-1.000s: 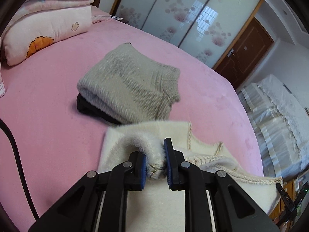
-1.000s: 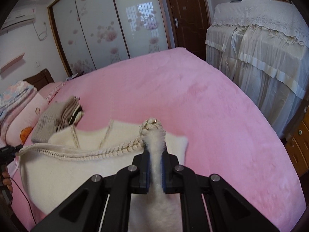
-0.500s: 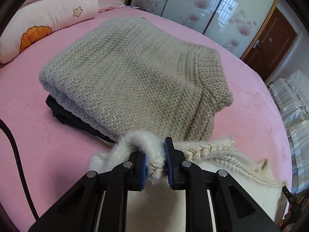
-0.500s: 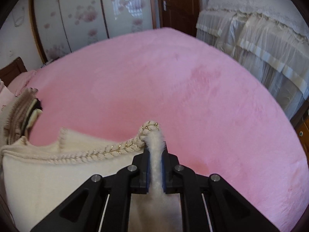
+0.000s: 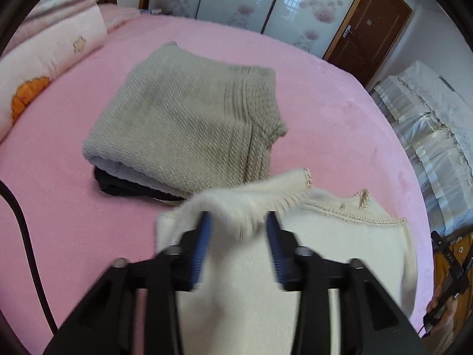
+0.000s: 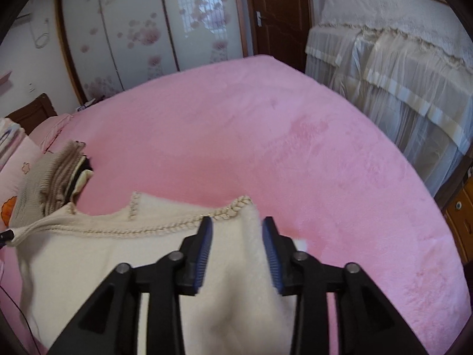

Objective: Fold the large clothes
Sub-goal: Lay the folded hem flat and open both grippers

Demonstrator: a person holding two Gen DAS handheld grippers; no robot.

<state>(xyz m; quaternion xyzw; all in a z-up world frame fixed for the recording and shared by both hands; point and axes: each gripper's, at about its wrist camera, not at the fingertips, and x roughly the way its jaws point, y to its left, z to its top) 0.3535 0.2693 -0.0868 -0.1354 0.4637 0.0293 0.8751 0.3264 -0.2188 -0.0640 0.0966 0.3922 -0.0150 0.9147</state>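
A cream fuzzy sweater (image 5: 340, 245) with braided gold-thread trim lies folded on the pink bed (image 5: 340, 112); it also shows in the right wrist view (image 6: 103, 263). My left gripper (image 5: 238, 222) is open, its jaws spread around the sweater's left folded corner, which slips between them. My right gripper (image 6: 237, 224) is open too, its jaws astride the sweater's right corner by the trim.
A folded beige knit sweater (image 5: 189, 124) rests on a black garment (image 5: 124, 186) just beyond the cream one; the pile shows at the left in the right wrist view (image 6: 50, 183). Folded quilts (image 5: 44, 59) lie far left. A lace-covered bed (image 6: 399, 59) stands right.
Both grippers have opened and let go of the cream sweater's corners. Both have pulled back and up, so the beige pile looks farther away than half a second ago.
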